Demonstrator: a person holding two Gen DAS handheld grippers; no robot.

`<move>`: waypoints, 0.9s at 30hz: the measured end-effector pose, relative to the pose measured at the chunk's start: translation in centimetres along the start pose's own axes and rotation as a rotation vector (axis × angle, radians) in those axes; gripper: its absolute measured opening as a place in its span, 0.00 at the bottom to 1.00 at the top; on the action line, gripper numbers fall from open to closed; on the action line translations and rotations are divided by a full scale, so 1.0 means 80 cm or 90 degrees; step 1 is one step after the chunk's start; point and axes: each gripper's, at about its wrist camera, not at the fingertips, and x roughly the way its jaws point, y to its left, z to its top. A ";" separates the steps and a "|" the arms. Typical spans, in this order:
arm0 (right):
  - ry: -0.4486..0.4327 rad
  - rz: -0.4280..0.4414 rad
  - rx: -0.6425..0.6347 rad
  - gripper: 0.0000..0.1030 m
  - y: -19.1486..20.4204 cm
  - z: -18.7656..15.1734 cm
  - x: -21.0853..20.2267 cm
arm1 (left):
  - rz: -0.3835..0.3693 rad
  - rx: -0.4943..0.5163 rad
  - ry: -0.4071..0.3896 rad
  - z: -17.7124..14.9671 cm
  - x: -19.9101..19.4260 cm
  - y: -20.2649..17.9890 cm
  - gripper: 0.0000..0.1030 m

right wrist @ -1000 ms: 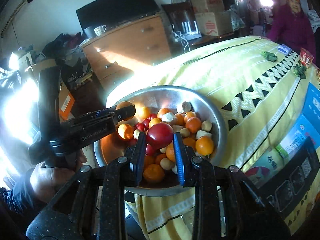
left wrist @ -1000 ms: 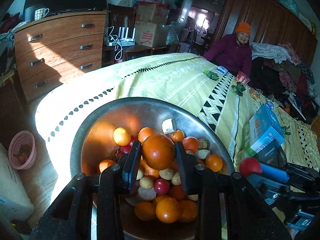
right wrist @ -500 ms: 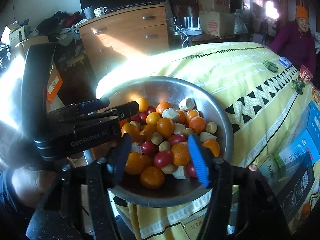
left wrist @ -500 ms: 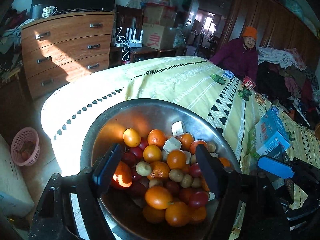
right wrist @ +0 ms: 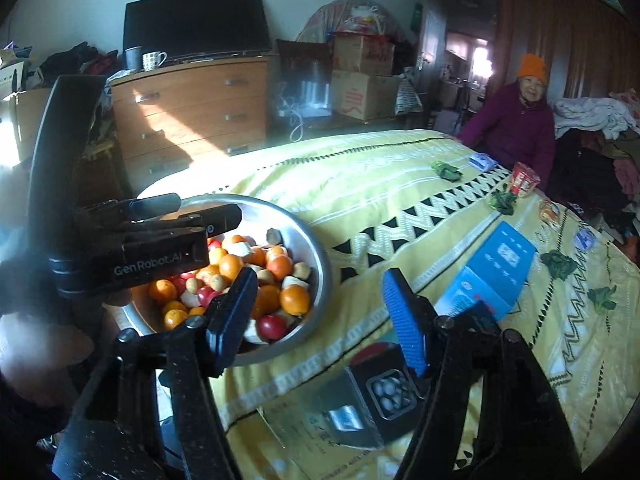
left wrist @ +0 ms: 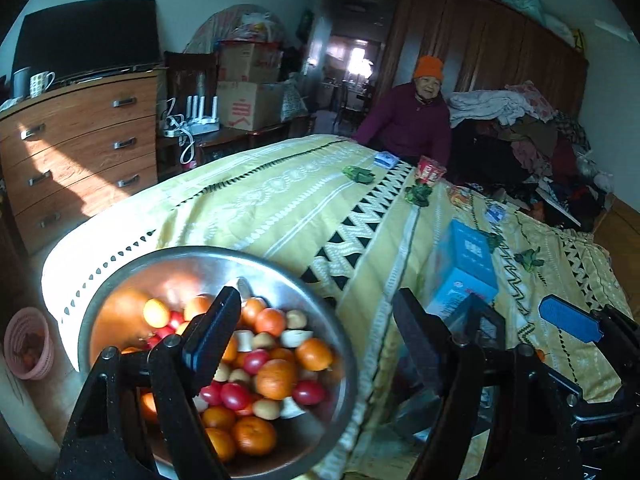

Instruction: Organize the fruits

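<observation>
I see my left hand-held gripper [left wrist: 316,328] wide open, with nothing between its fingers. It hangs over the right rim of the bowl [left wrist: 120,280], and its left finger covers part of the fruit. My right hand-held gripper [right wrist: 320,304] is wide open too and holds nothing; it is above the cloth [right wrist: 360,184], just right of the bowl [right wrist: 308,236].

The fruits [left wrist: 276,376] all lie in the metal bowl, which stands at the near left corner of the bed, on the yellow cloth [left wrist: 280,200]. There are oranges [right wrist: 295,300], small red fruits [right wrist: 271,327] and pale pieces [right wrist: 240,248], mixed together in one heap.

To the right of the bowl lies a blue box [right wrist: 500,268], and nearer to me a dark box [right wrist: 384,392] with round things printed on it. Small green leaves [right wrist: 558,263] are scattered on the far right part of the cloth. A woman [left wrist: 412,120] in an orange hat sits at the far side of the bed. A dresser [left wrist: 80,144] stands at the far left, and a pink basket [left wrist: 28,344] is on the floor left of the bed.
</observation>
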 end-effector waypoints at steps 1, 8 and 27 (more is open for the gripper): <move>-0.005 -0.017 0.006 0.67 -0.014 -0.006 -0.009 | -0.018 0.013 -0.001 0.000 0.000 -0.024 0.78; -0.025 -0.202 0.110 0.86 -0.154 -0.100 -0.092 | -0.155 0.123 0.015 -0.036 0.014 -0.206 0.97; 0.220 -0.252 0.396 0.93 -0.328 -0.402 -0.036 | -0.112 0.270 0.294 -0.289 0.211 -0.368 1.00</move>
